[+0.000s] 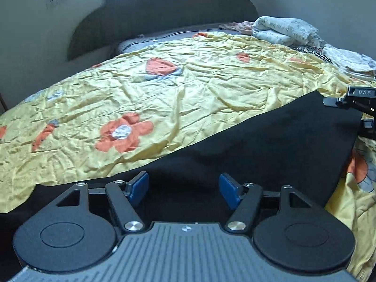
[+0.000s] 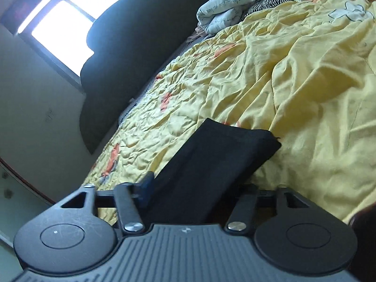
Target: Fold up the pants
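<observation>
Black pants (image 1: 270,145) stretch across the yellow bed (image 1: 164,89) between the left gripper (image 1: 184,189), its fingers spread over one end, and the right gripper (image 2: 188,188), seemingly clamping the other.

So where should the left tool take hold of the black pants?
Grip the near edge of the black pants, directly ahead of the left tool, coming in low from the front. The cloth lies flat there, between its open fingers, while the right tool is at the far corner.

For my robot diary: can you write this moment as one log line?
left gripper: open over black pants | right gripper: pants between its fingers, grip unclear | yellow flowered bedsheet underneath
</observation>
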### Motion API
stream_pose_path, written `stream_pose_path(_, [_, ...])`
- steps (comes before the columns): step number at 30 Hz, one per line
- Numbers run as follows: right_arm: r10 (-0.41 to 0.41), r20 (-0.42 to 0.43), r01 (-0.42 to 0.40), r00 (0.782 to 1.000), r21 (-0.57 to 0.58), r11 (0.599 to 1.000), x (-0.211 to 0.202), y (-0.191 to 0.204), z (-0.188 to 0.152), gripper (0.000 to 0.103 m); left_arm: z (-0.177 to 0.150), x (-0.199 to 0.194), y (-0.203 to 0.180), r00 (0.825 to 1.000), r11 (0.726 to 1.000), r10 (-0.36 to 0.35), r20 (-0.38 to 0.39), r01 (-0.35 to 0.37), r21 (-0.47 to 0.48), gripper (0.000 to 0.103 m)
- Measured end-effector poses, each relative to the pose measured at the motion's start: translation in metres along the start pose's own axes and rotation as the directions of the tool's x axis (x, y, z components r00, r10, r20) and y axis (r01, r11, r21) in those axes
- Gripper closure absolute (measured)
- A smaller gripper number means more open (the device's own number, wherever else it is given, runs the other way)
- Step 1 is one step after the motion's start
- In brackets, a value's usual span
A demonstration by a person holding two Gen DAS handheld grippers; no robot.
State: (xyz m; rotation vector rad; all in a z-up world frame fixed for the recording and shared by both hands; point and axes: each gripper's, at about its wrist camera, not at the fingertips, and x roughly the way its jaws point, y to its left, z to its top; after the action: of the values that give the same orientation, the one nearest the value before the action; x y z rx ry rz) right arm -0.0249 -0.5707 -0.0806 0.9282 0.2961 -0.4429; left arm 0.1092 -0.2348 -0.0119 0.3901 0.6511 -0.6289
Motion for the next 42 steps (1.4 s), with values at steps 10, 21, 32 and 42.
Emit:
stream_pose_path(10, [-0.033,0.043,0.036,0.999,-0.072,0.997,0.005,0.007,0.004,0.094,0.004,0.006,0.006,0.992,0.99,-0.112,-0.06,0.106,-0.093,0.033])
stream_pose_path(21, [-0.021,0.119,0.089,0.993,-0.607,0.79,-0.011,0.093,-0.028,0.096,0.016,0.023,0.038,0.879,0.764,-0.474,-0.051,0.381,-0.52,0.032])
stream_pose_path(32, [0.076,0.037,0.003,0.996,-0.914,0.407,-0.027,0.159,-0.125,0.096,0.012,0.076,0.049,0.69,0.291,-0.711,0.137,0.466,-0.836,0.017])
stream_pose_path(42, [0.119,-0.055,-0.079,0.991,-0.976,0.204,-0.039,0.169,-0.173,0.096,0.011,0.083,0.062,0.754,0.415,-0.655,0.047,0.411,-0.812,0.08])
